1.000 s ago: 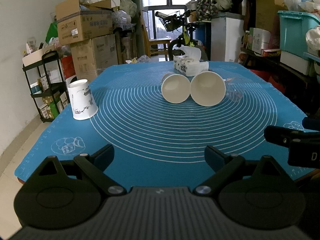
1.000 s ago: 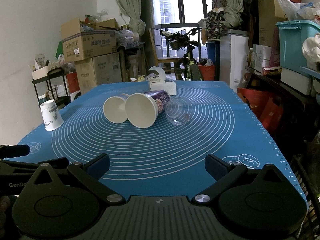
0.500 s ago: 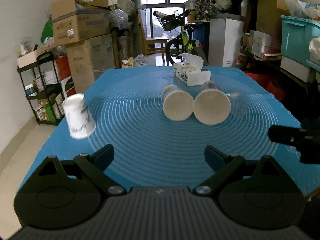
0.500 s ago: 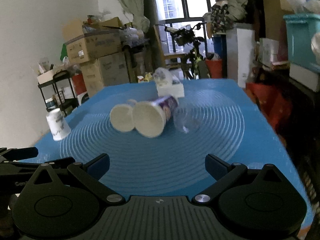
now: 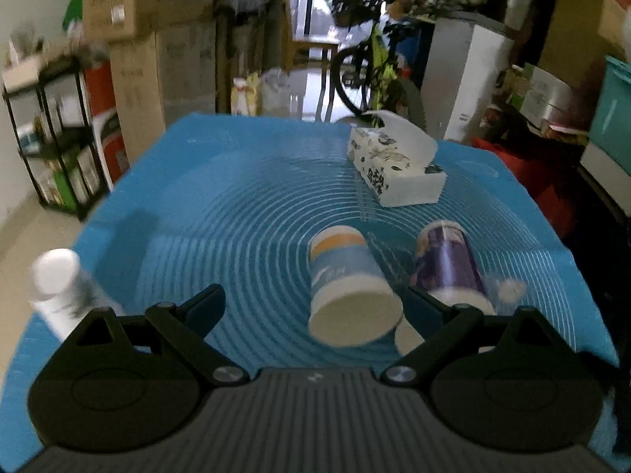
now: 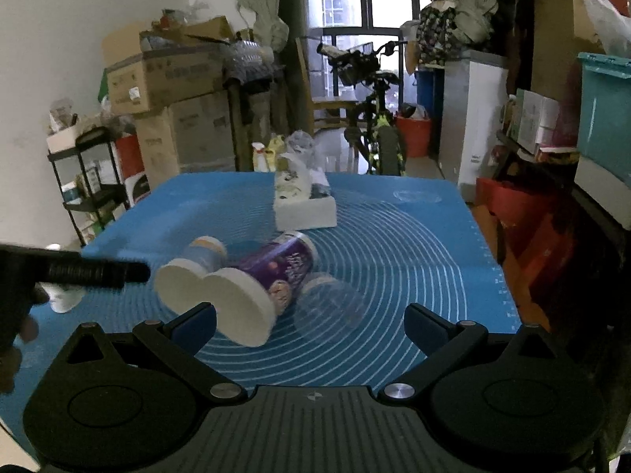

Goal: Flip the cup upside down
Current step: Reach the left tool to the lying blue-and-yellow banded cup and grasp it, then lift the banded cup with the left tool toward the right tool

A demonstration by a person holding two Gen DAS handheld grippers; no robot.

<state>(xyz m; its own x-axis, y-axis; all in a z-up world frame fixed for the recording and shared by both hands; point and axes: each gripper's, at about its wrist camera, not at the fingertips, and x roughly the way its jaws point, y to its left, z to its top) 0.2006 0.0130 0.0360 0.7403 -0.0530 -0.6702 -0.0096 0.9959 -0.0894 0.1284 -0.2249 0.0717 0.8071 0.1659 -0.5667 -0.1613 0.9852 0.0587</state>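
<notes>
On your far left, near the left edge of the blue mat (image 5: 244, 205), a white printed paper cup (image 5: 59, 280) stands mouth down, its flat base up; it is blurred, so its print cannot be read. Your left gripper (image 5: 315, 307) has its jaws spread wide with nothing between them, and in front of it a blue-and-orange paper cup (image 5: 347, 276) lies on its side, its round open mouth facing you and showing only a plain white inside. Just beside it on the right lies a purple paper cup (image 5: 447, 264), also on its side with its mouth toward you, its rim partly hidden behind your left gripper's right finger. In the right wrist view these 2 cups' rims appear to touch, and a clear plastic cup (image 6: 335, 299) lies on its side against the purple one, nothing visible in it. Your right gripper (image 6: 311, 321) is also wide open and holds nothing. Behind the cups a white patterned tissue box (image 5: 398, 173) sits with a tissue sticking out of its top. The mat is smooth, printed with white concentric rings, and bare mat runs to the right of the clear cup out to its right edge.
</notes>
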